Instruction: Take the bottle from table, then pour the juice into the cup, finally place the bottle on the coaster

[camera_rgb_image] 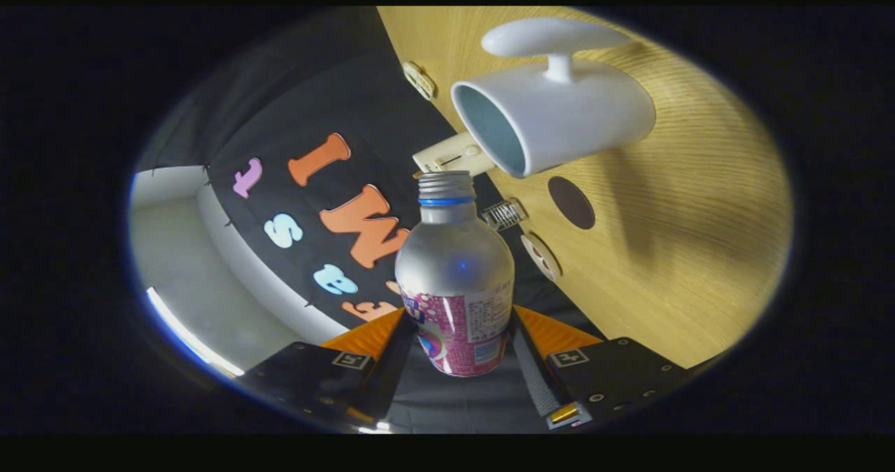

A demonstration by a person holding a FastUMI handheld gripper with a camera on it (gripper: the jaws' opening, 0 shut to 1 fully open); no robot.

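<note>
My gripper (458, 326) is shut on a silver bottle (454, 269) with a pink label, both fingers pressing on its lower body. The bottle has no cap, and its threaded mouth with a blue ring points at the rim of the white cup (559, 119). The cup stands on the wooden table (671, 248) just beyond the bottle's mouth, its handle on the side away from me. The whole scene looks rolled sideways, so the bottle is tipped toward the cup. I see no stream of juice. A dark round coaster (571, 202) lies on the table close beside the cup.
Several small pale fittings (454, 156) sit along the table's far edge against the black booth wall, one of them a round disc (540, 255) near the coaster. Bare wood stretches on the table past the cup and the coaster.
</note>
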